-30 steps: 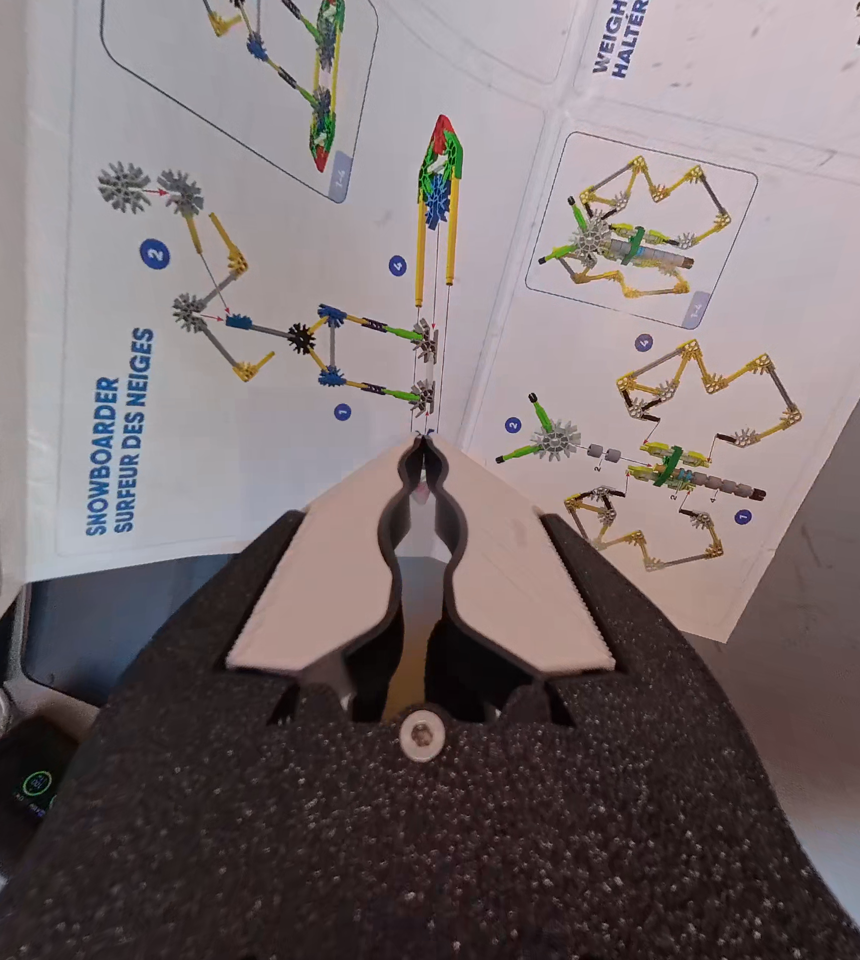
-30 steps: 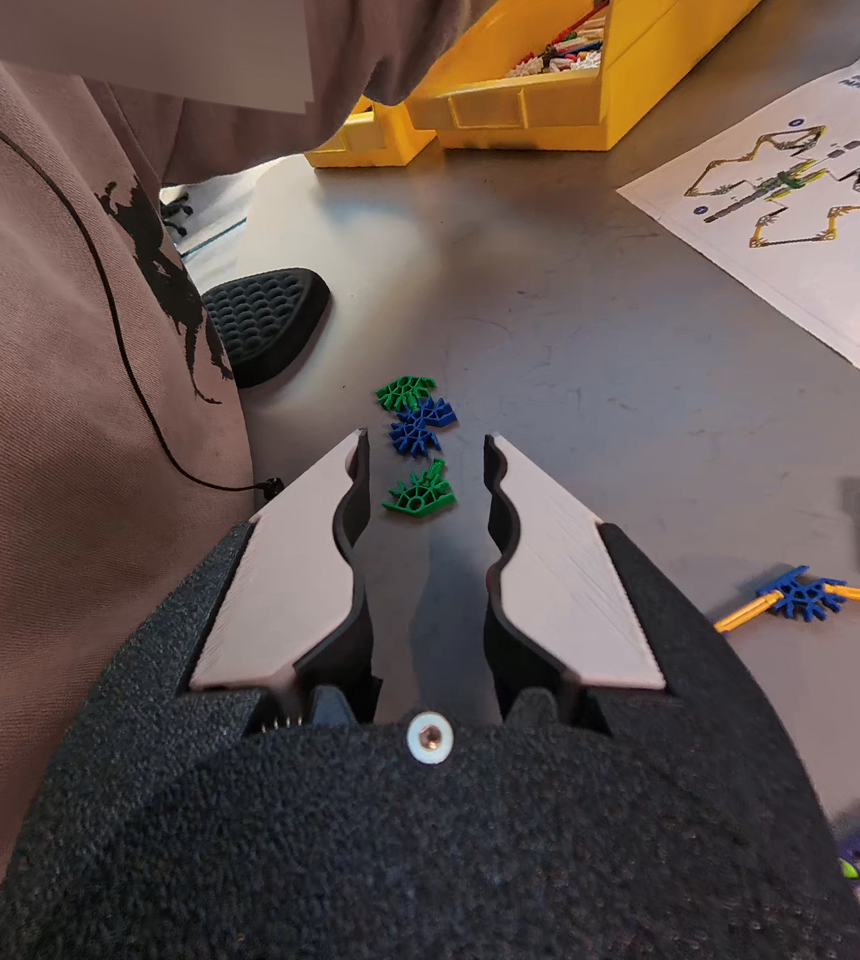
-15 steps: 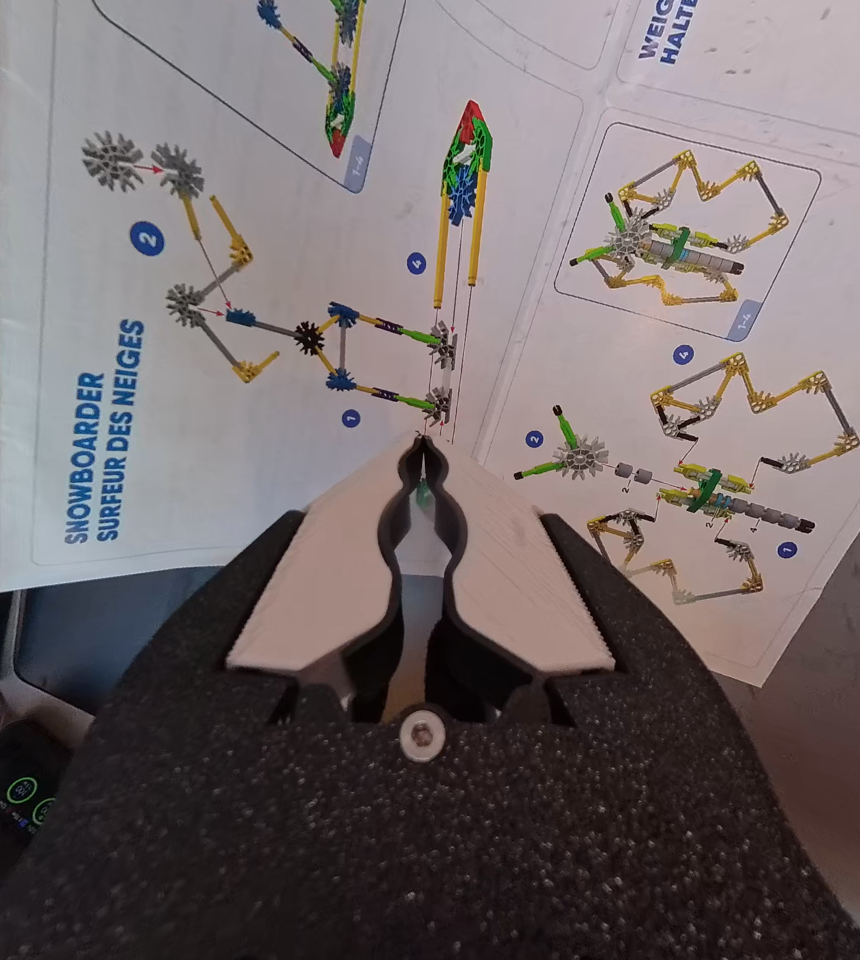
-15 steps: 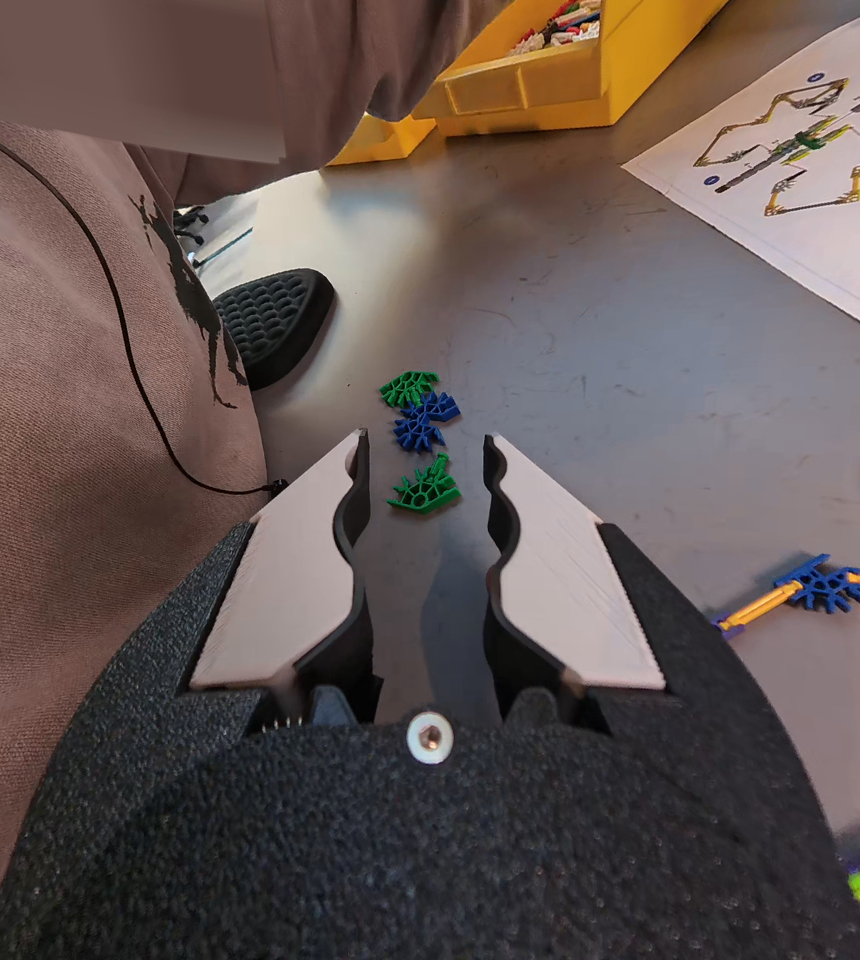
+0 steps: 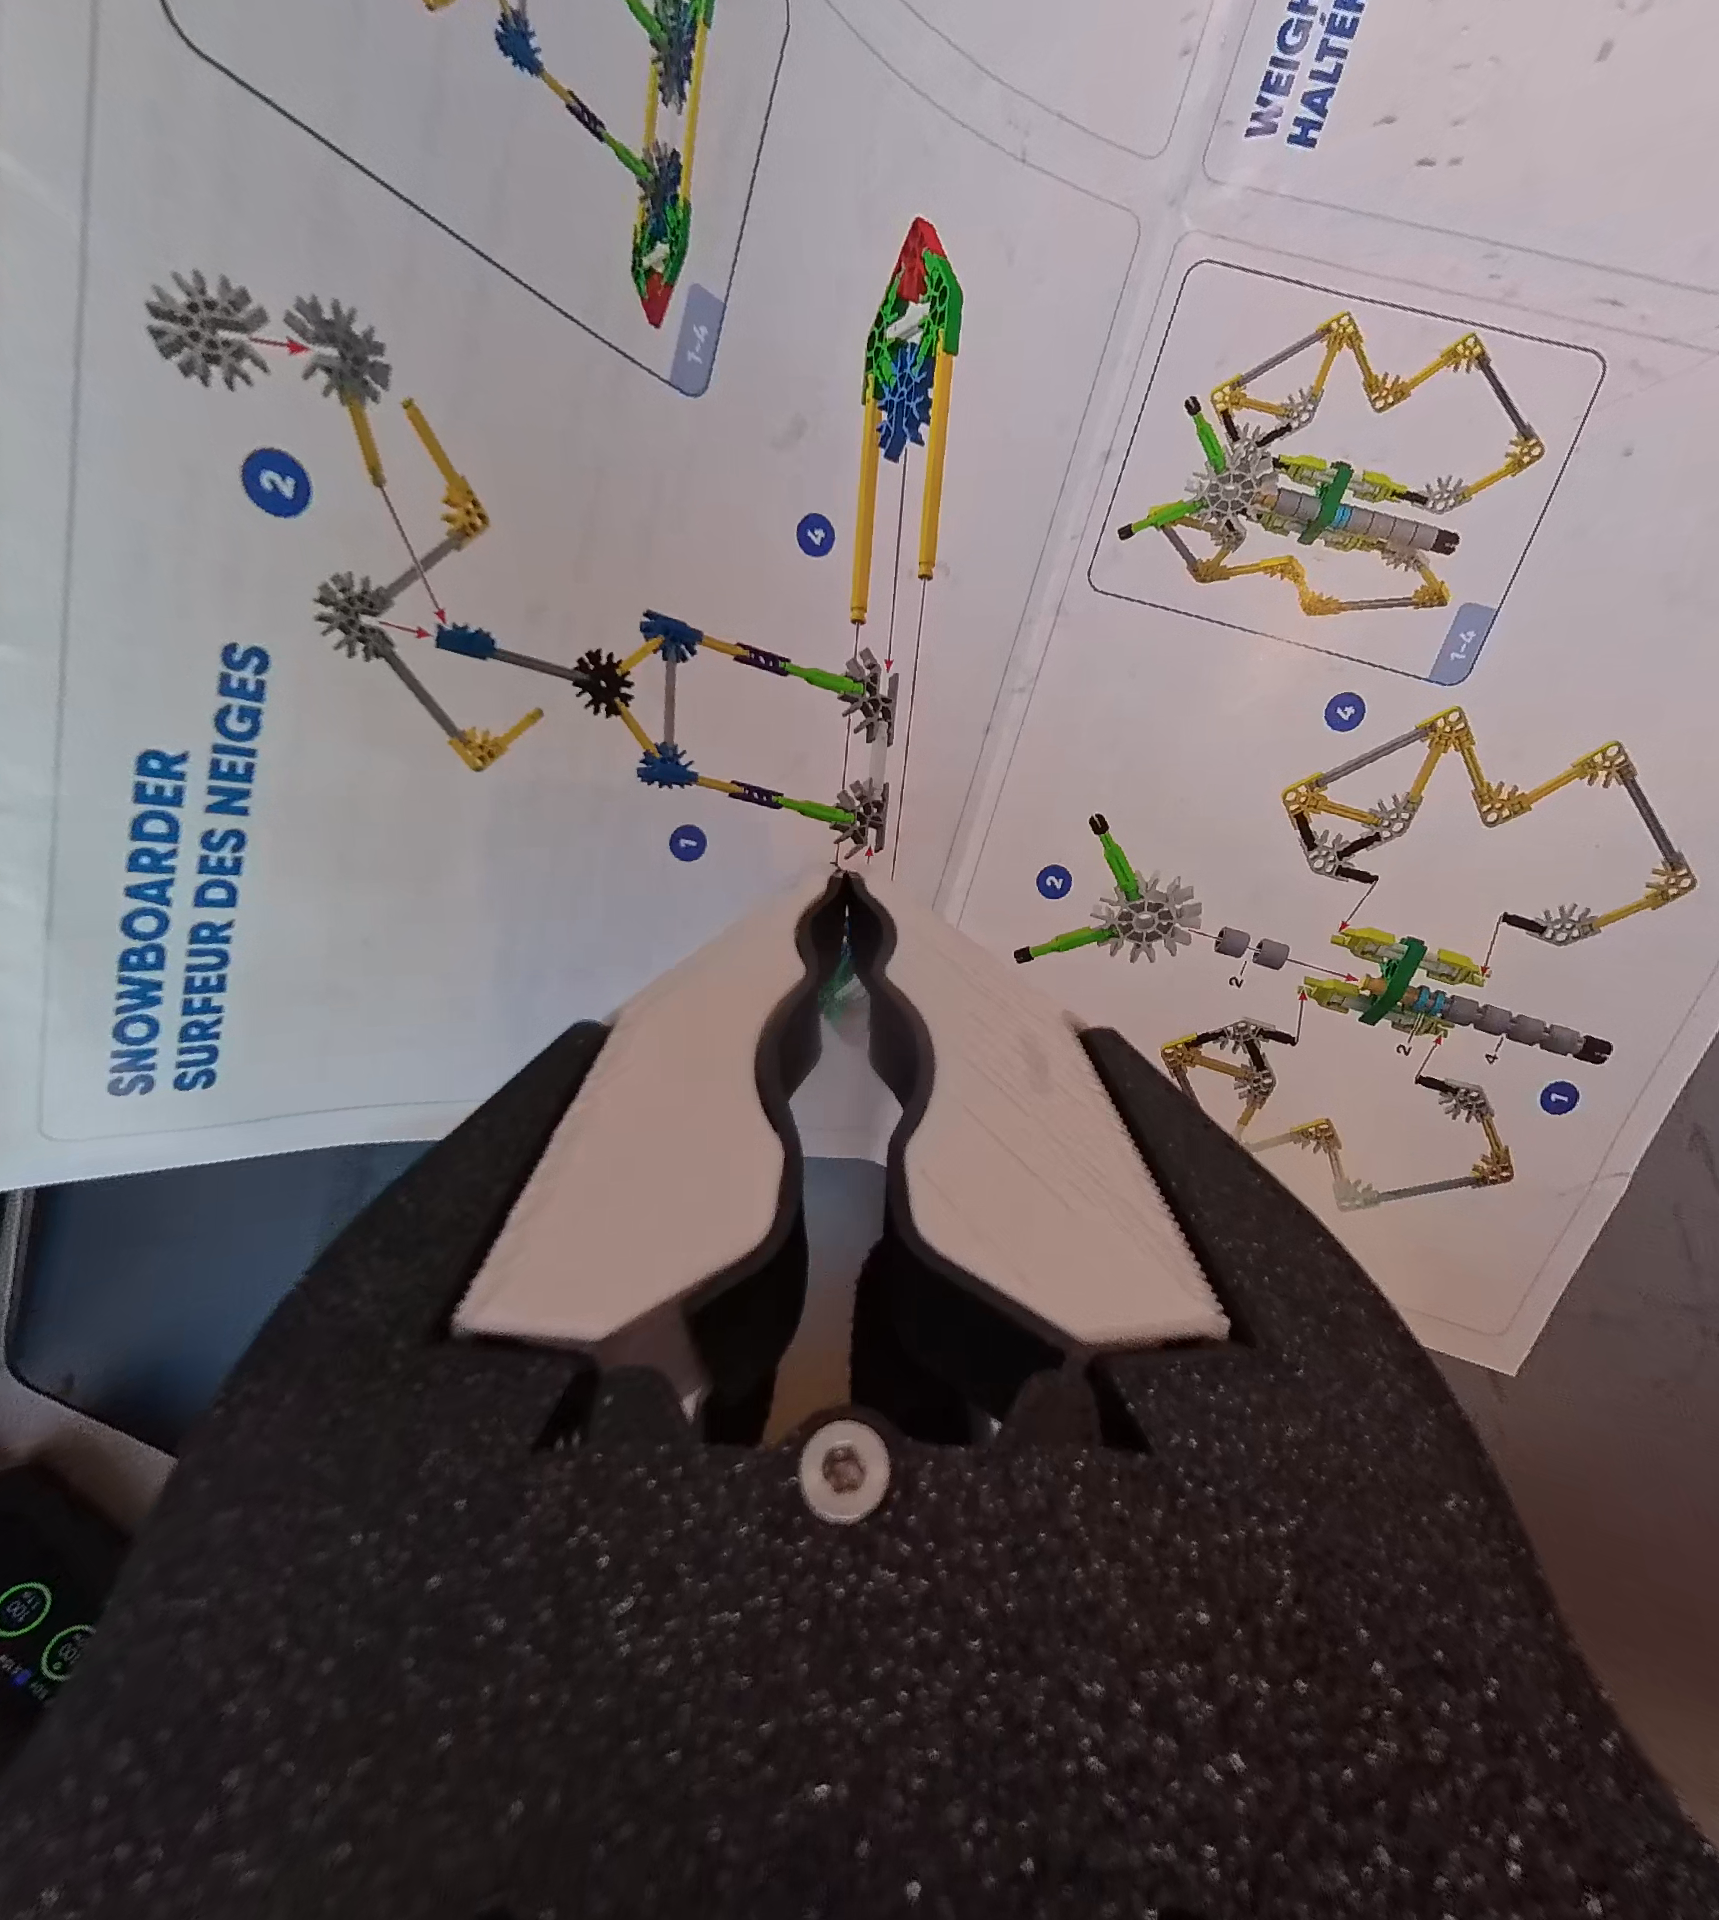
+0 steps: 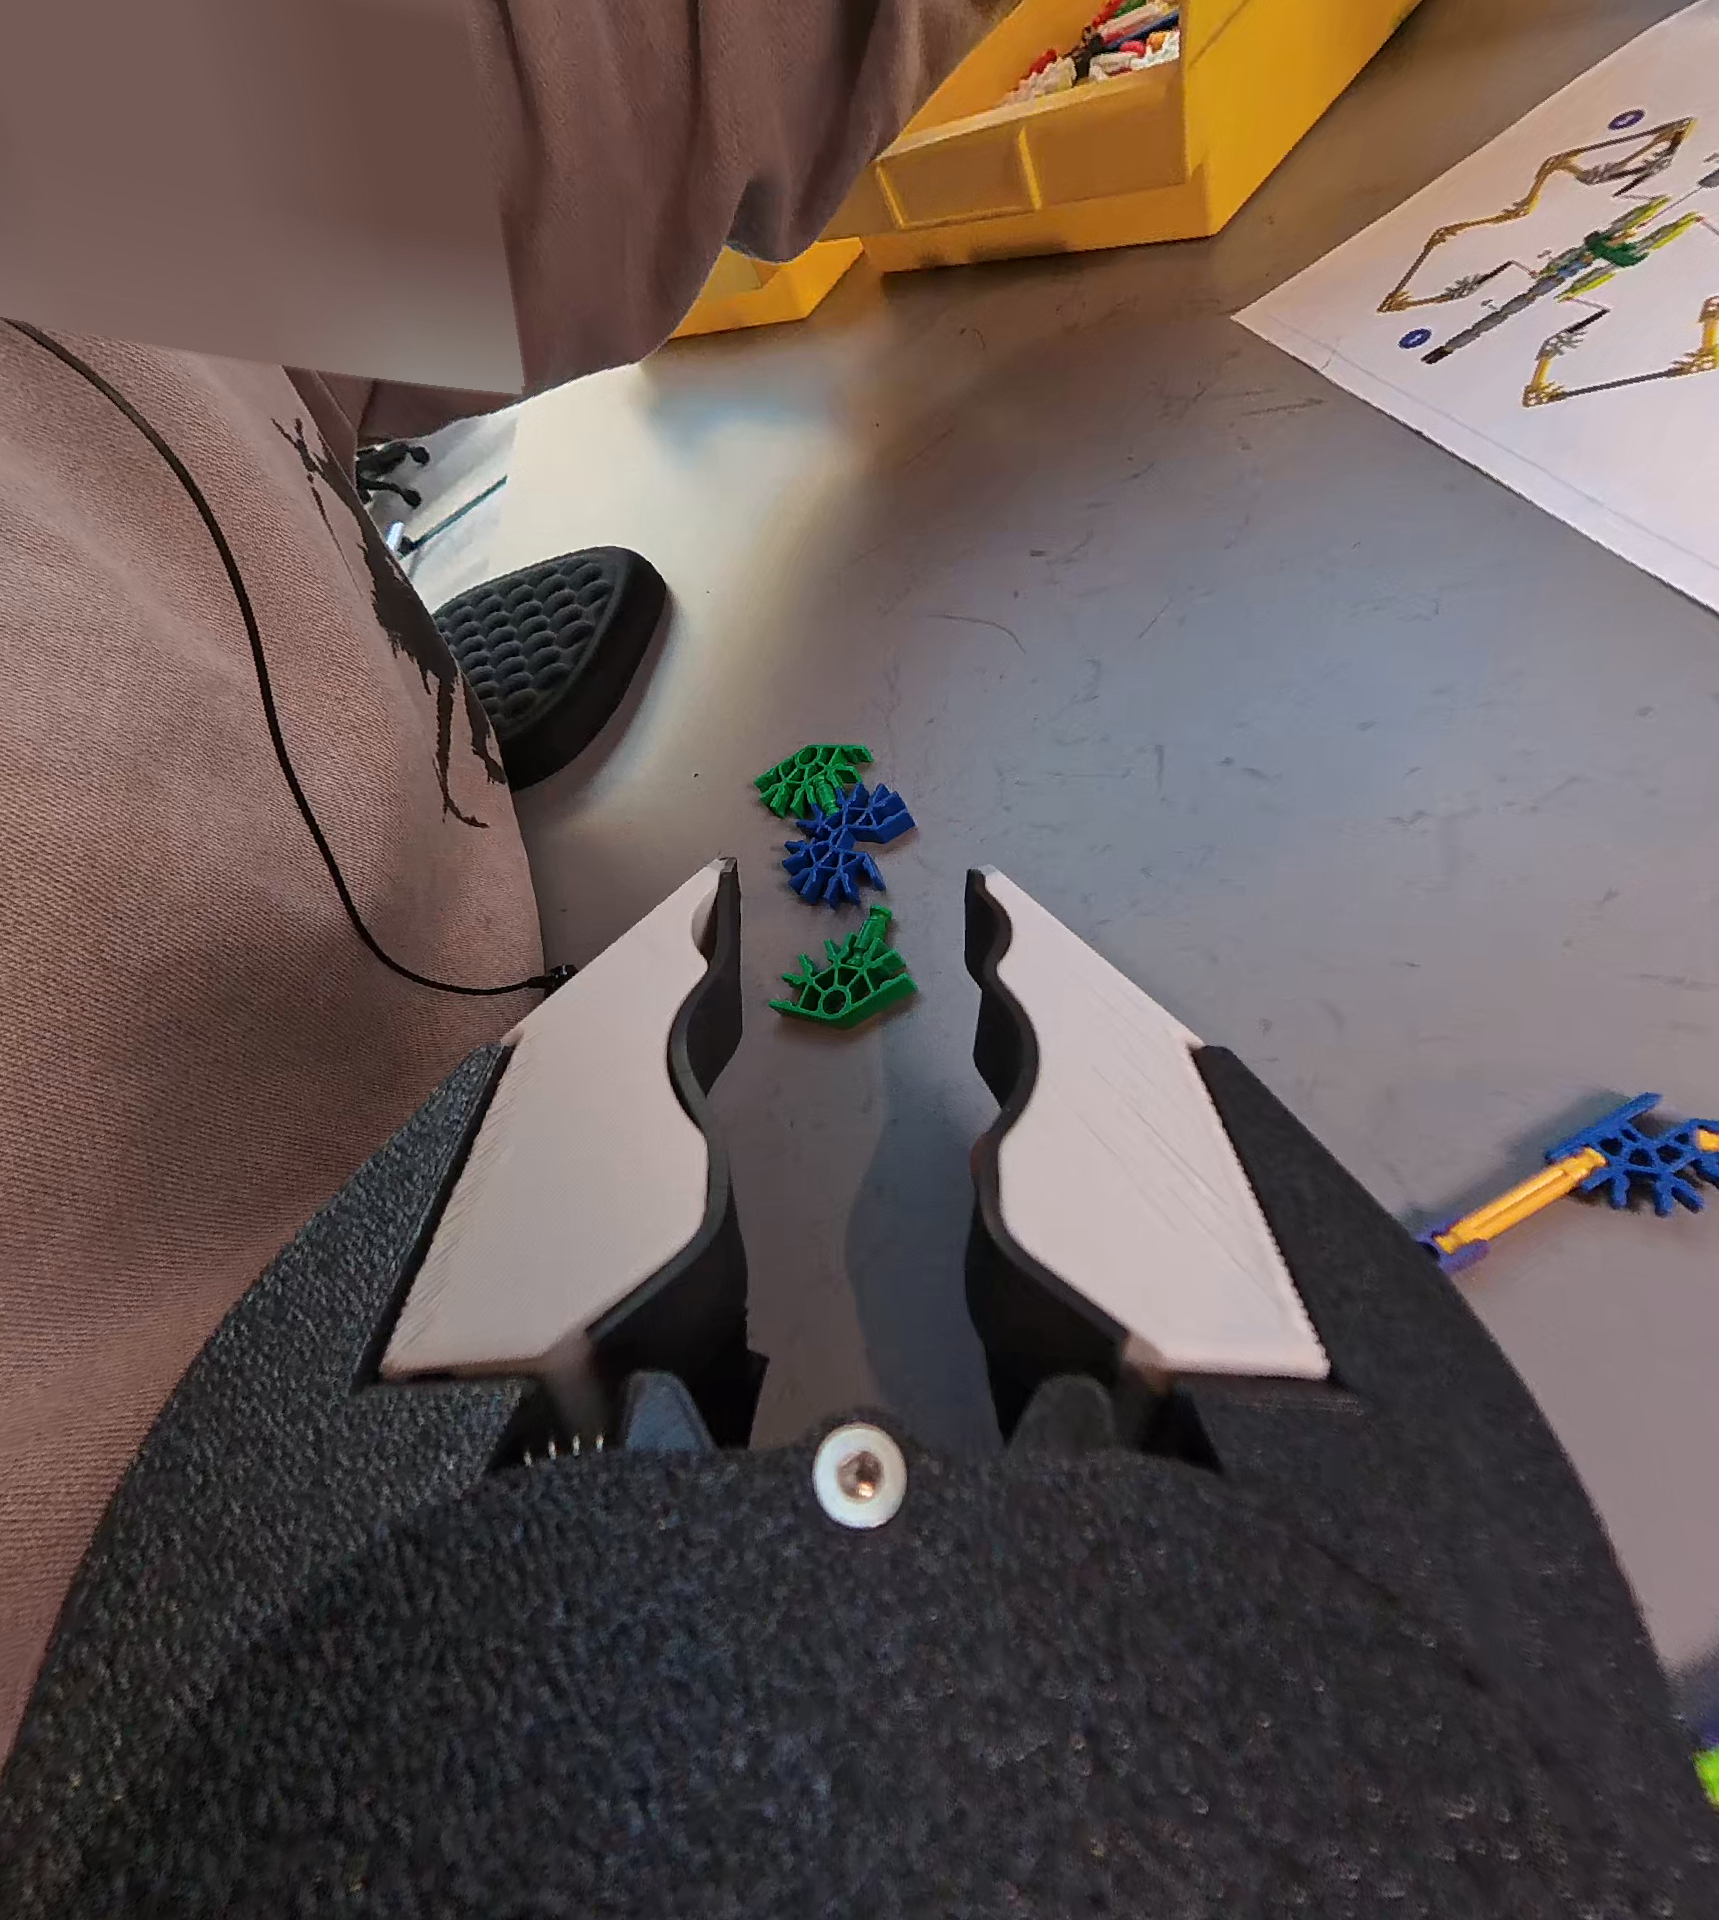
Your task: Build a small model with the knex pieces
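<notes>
The left gripper [image 5: 844,883] has its fingertips pressed together on a small green piece [image 5: 839,992], mostly hidden between the jaws so its shape is hard to make out; beneath it lies a printed instruction sheet [image 5: 522,935], cut off at the top and left edges; a dark device with green rings [image 5: 24,1631] shows only partly at the lower left. The right gripper [image 6: 850,883] hangs with jaws wide apart over a grey table [image 6: 1250,675]; a green connector [image 6: 842,977] lies between its tips, apart from both; just beyond sits a blue and green connector cluster [image 6: 834,821]; a brown garment [image 6: 107,831] blocks the left; yellow bins [image 6: 1042,156] are cut off above; a blue connector on yellow rods [image 6: 1644,1153] lies at right.
</notes>
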Demonstrator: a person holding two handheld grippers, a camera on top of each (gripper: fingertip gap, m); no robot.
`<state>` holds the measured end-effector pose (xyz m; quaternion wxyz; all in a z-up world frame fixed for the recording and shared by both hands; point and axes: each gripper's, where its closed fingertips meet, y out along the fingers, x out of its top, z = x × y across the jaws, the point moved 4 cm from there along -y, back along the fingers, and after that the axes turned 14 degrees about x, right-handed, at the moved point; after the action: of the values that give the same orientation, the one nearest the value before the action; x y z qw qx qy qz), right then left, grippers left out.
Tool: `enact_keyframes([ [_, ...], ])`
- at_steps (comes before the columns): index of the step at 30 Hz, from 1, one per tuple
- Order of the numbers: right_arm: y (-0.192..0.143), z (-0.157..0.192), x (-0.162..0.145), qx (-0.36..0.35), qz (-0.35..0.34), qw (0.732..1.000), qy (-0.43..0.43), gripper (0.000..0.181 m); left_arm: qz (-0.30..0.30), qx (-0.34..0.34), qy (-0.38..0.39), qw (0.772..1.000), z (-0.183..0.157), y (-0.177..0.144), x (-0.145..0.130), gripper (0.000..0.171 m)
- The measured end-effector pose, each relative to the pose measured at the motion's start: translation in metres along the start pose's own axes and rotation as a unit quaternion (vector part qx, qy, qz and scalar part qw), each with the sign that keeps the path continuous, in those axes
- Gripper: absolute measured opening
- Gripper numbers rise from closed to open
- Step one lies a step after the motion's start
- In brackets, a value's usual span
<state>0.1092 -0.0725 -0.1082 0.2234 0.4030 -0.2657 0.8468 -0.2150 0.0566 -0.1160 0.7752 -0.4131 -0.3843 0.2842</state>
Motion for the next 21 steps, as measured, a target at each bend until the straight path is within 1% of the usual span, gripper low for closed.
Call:
enact_keyframes([
  [21, 0.0009, -0.0007, -0.0011, 0.001, 0.001, 1.000, 0.008, 0.041, 0.008, -0.005, 0.006, 1.000, -0.0017, 0.0002, -0.0028, 0.000],
])
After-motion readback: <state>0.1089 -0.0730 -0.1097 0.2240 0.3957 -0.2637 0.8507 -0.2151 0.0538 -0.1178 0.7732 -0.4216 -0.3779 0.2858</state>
